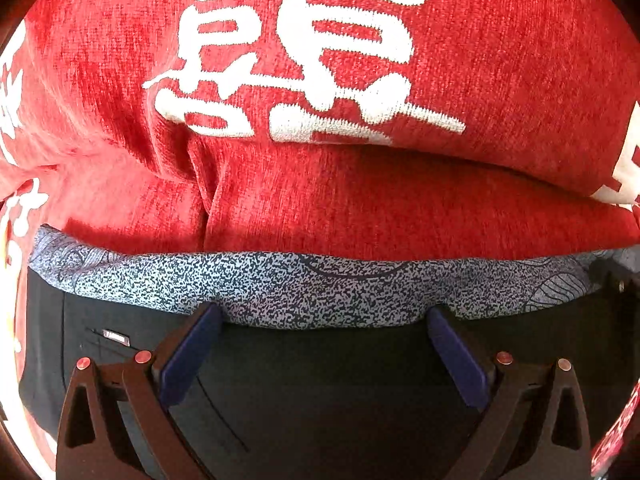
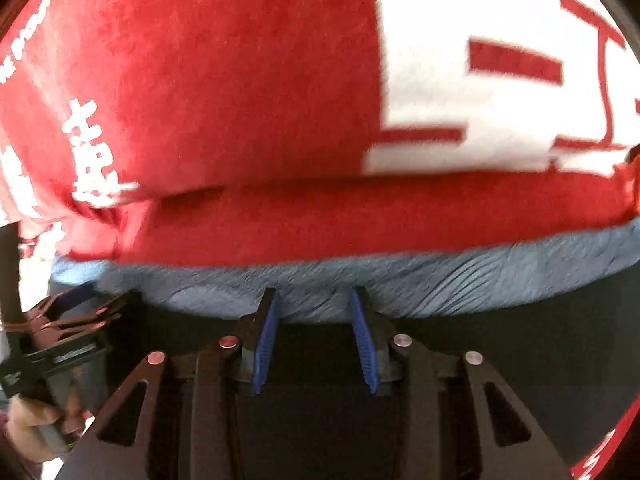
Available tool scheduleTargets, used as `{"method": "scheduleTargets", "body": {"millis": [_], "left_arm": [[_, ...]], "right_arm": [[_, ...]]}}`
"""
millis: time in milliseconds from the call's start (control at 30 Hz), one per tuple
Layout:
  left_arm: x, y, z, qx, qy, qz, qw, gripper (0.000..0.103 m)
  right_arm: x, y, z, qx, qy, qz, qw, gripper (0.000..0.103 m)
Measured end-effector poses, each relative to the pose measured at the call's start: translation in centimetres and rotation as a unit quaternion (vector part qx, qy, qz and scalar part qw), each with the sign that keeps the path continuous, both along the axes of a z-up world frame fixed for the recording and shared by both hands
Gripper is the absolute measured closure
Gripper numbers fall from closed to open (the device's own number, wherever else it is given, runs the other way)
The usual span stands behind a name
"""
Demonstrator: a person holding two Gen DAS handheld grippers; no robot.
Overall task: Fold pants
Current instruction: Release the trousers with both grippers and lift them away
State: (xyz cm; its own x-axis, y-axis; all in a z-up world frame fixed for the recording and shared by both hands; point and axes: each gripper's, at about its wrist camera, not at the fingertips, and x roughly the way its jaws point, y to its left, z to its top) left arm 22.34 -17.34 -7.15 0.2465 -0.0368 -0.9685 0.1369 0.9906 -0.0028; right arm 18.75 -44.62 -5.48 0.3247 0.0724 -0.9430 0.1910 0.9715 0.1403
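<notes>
Black pants lie under both grippers on a red cloth with white characters. Their waistband lining is a blue-grey speckled band; in the right wrist view it appears as a blurred blue-grey strip. My left gripper is open wide, its blue pads resting at the band's near edge. My right gripper is open with a narrower gap, its fingertips at the band's edge above the black fabric. The left gripper and the hand holding it show at far left in the right wrist view.
The red cloth with large white characters covers the surface beyond the pants in both views. A small label sits on the black fabric left of the left gripper.
</notes>
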Motion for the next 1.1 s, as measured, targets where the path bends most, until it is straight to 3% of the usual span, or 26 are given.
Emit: {"method": "scheduleTargets", "body": {"millis": [100, 167, 233, 267, 467, 667, 833, 1100], "left_arm": [[-0.2, -0.1, 0.7, 0.011, 0.008, 0.001, 0.9999, 0.000], [-0.6, -0.1, 1.7, 0.025, 0.007, -0.015, 0.9996, 0.000], [-1.4, -0.3, 2.8, 0.028, 0.008, -0.031, 0.9991, 0.000], [-2.2, -0.5, 3.5, 0.028, 0.011, -0.041, 0.9987, 0.000], [-6.3, -0.9, 6.1, 0.018, 0.045, -0.060, 0.9970, 0.000], [-10.6, -1.4, 7.9, 0.019, 0.087, -0.085, 0.9924, 0.000], [-13.2, -0.8, 10.5, 0.006, 0.105, -0.087, 0.9907, 0.000], [-16.1, -0.7, 15.1, -0.009, 0.106, -0.109, 0.9884, 0.000]], "right_arm": [[0.1, -2.5, 0.4, 0.038, 0.008, -0.042, 0.998, 0.063], [-0.6, -2.9, 1.4, 0.038, 0.010, -0.048, 0.998, 0.061], [-2.2, -3.2, 2.8, 0.049, 0.013, -0.052, 0.997, 0.041], [-3.2, -3.4, 3.3, 0.062, 0.013, -0.058, 0.996, 0.038], [-10.2, -3.9, 5.3, 0.107, 0.045, -0.102, 0.988, 0.035], [-16.4, -2.9, 6.4, 0.122, 0.090, -0.145, 0.978, 0.031], [-19.9, -1.0, 7.3, 0.119, 0.118, -0.153, 0.974, 0.030], [-22.5, 2.2, 10.9, 0.102, 0.126, -0.142, 0.977, 0.029]]}}
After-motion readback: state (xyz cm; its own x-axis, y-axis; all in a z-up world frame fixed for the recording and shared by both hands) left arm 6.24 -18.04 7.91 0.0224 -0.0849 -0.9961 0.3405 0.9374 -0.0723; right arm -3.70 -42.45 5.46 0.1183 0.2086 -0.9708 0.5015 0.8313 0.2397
